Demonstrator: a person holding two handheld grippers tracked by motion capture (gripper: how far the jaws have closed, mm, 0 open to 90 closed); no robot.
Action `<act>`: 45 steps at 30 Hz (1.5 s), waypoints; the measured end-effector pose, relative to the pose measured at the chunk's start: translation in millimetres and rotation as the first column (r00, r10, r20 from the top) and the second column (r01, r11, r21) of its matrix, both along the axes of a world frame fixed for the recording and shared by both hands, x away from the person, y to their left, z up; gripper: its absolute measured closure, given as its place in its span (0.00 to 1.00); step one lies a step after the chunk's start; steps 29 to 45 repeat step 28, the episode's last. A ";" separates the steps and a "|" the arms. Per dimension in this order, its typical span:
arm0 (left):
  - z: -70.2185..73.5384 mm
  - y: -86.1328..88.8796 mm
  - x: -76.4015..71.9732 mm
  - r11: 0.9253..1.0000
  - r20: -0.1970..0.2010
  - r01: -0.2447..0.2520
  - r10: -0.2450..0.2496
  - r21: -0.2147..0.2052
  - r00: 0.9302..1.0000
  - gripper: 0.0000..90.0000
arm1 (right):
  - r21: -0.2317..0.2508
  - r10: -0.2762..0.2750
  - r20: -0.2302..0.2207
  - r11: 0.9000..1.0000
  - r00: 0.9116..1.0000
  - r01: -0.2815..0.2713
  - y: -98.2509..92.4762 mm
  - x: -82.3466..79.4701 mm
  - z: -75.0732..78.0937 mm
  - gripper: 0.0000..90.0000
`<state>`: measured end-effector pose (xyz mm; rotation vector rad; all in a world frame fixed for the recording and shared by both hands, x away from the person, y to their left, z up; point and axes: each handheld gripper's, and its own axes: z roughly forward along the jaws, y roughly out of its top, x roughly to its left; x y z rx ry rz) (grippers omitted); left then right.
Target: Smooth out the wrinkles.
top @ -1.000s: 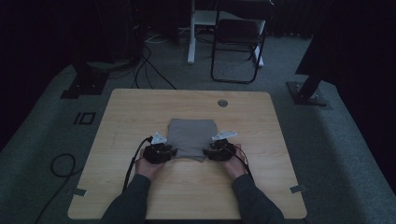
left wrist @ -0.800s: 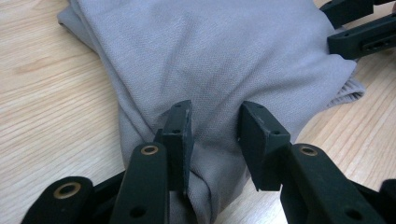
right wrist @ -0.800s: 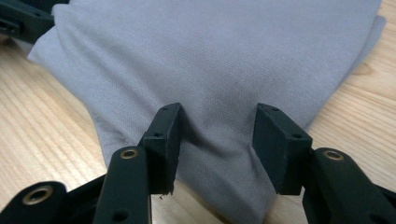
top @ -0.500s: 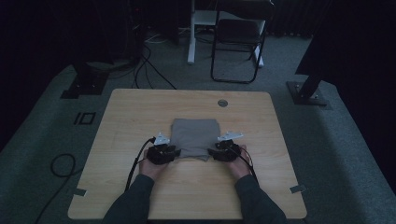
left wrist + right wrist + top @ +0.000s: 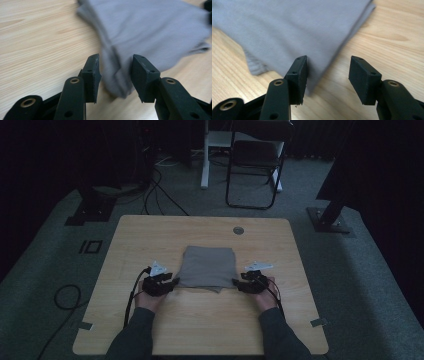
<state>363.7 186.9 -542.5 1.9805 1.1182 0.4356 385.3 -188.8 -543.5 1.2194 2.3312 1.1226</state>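
Jaws of the left gripper [image 5: 115, 75] have just been opening and stand apart, a near corner of the folded grey cloth [image 5: 155, 32] lying between them without being pressed. Across the cloth [image 5: 207, 267], the right gripper [image 5: 328, 78] has likewise just been opening; its jaws are apart at the other near corner, the cloth's edge beside one pad. That cloth lies flat on the wooden table [image 5: 150, 235], near its middle, the person's hands [image 5: 150, 295] flanking it.
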 end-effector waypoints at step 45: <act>-12.6 39.0 17.9 0.975 -0.028 -0.214 0.216 0.056 0.976 0.64 | 0.010 -0.124 0.001 0.992 0.992 0.124 -41.4 12.1 -4.3 0.53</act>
